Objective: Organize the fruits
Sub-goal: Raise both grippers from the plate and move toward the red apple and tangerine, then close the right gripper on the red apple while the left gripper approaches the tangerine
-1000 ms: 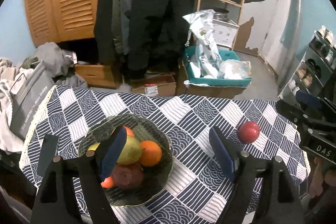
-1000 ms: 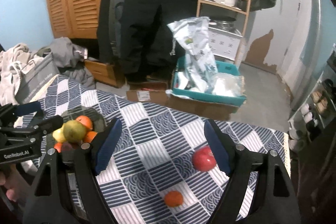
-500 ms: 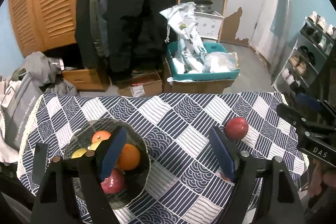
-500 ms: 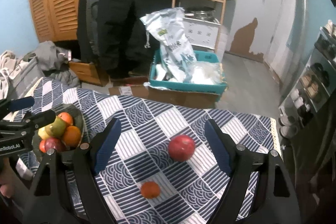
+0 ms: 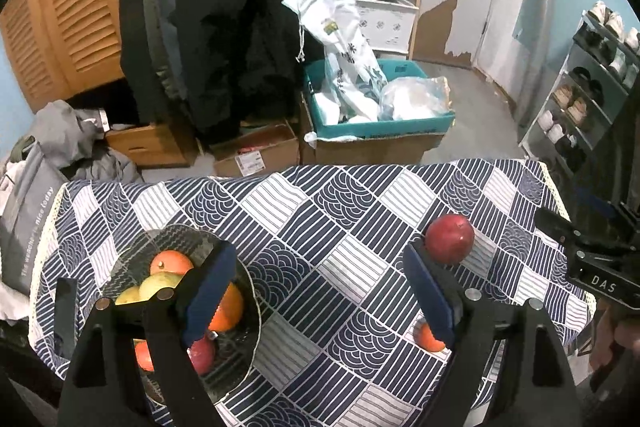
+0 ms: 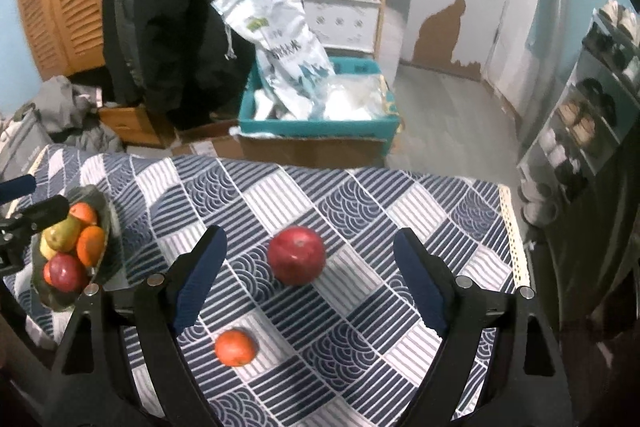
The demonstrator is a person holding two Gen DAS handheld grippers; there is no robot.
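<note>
Red apple (image 6: 296, 255) sits framed by your right gripper (image 6: 308, 277), whose empty jaws have just been widening to take it for the bowl (image 6: 102, 205) at left, while your left gripper (image 5: 316, 291), widened too, waits empty.

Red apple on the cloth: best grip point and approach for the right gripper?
Grip the red apple across its widest middle, coming down from above. It sits alone on the tablecloth, clear of the small orange, and already lies between the open right gripper fingers.
</note>
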